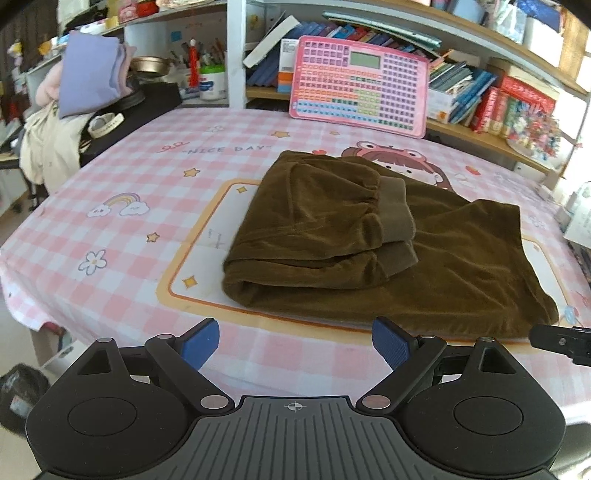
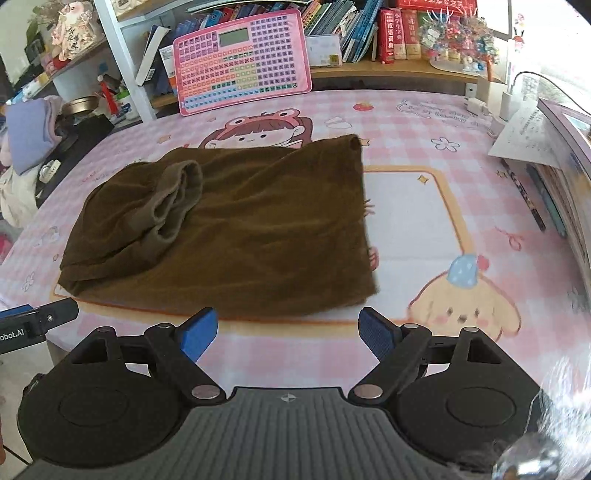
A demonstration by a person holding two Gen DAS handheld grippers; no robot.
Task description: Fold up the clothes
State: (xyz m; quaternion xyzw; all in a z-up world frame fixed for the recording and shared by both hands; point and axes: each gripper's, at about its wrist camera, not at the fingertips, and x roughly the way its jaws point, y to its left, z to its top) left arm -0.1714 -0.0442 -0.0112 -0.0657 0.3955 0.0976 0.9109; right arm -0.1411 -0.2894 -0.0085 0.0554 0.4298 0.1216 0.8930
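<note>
1. Left wrist: left gripper [image 1: 295, 343] nearest, blue pads spread wide, nothing between. Brown garment [image 1: 388, 251] half-folded on pink checked tablecloth [image 1: 122, 240], cuffs [image 1: 395, 218] on top. Best to pinch near hem, both layers. Shows purple folded pile [image 1: 92, 74].
2. Right wrist: right gripper [image 2: 286, 332] likewise spread, empty. Shows garment's right edge, papers [image 2: 524, 136].

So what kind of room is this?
Probably a child's study or bedroom at home: shelves crammed with books, a pink toy keyboard, and a cartoon tablecloth with brown clothing lying on it.
</note>
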